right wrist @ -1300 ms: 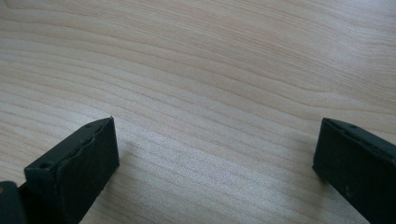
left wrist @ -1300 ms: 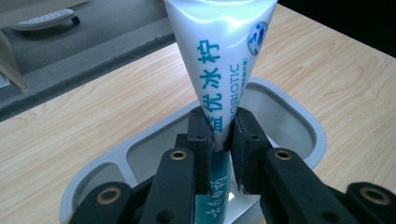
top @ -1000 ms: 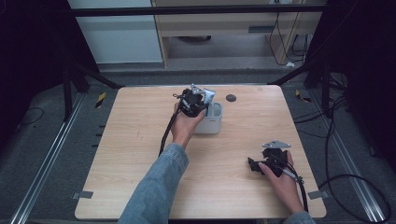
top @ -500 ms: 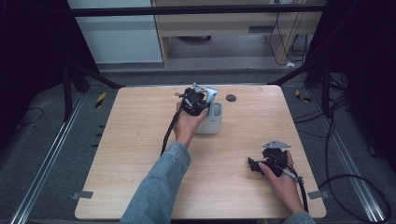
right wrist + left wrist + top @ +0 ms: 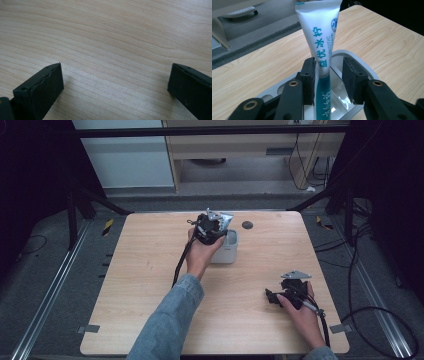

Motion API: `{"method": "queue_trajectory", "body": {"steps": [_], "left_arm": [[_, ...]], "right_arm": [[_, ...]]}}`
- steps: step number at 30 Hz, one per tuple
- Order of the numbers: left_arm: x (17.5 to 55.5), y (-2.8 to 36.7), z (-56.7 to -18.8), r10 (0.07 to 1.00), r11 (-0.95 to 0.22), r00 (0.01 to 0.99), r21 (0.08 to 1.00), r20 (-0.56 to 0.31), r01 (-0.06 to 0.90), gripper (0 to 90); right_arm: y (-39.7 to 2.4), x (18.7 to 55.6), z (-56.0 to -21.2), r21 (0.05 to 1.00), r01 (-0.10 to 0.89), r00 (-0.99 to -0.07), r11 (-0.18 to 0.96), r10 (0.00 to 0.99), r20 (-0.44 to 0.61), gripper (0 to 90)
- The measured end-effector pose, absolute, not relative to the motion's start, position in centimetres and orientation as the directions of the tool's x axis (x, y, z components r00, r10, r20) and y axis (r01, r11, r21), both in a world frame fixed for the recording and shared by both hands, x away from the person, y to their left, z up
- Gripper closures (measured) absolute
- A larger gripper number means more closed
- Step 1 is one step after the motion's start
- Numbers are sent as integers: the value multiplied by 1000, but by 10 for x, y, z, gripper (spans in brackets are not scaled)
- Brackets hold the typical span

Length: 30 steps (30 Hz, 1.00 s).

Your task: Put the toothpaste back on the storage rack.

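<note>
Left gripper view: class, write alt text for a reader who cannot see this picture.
A white and teal toothpaste tube stands upright in a grey-rimmed container on a wooden table. The left gripper has just been opening: one pad still lies against the tube, the other stands clear of it.

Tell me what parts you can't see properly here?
- Toothpaste tube: bottom end hidden inside the cup, left gripper view.
- Cup in high view: mostly hidden behind the left gripper and hand.
- Dark round spot on the table: too small to identify.
</note>
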<state>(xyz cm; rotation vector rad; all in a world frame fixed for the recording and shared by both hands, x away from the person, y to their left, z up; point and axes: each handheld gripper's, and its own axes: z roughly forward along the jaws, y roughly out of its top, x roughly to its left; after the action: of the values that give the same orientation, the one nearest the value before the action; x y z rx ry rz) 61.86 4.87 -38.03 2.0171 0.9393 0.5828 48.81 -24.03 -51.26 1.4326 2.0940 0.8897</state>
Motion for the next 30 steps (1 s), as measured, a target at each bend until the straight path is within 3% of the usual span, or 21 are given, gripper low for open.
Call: {"method": "queue_trajectory", "body": {"steps": [11,20,30], "left_arm": [[607,47,-377,753,-443,652,803,91,399,342],[595,51,-370,736,-463,670,791,93,399,199],[579,51,-369,711,-489,697,780,96,391,157]], "right_arm": [[-240,488,-513,723,643,-360,253,933,-6,4],[-240,488,-513,724,643,-361,252,933,-4,4],[-240,488,-513,724,643,-360,250,933,-3,4]]}}
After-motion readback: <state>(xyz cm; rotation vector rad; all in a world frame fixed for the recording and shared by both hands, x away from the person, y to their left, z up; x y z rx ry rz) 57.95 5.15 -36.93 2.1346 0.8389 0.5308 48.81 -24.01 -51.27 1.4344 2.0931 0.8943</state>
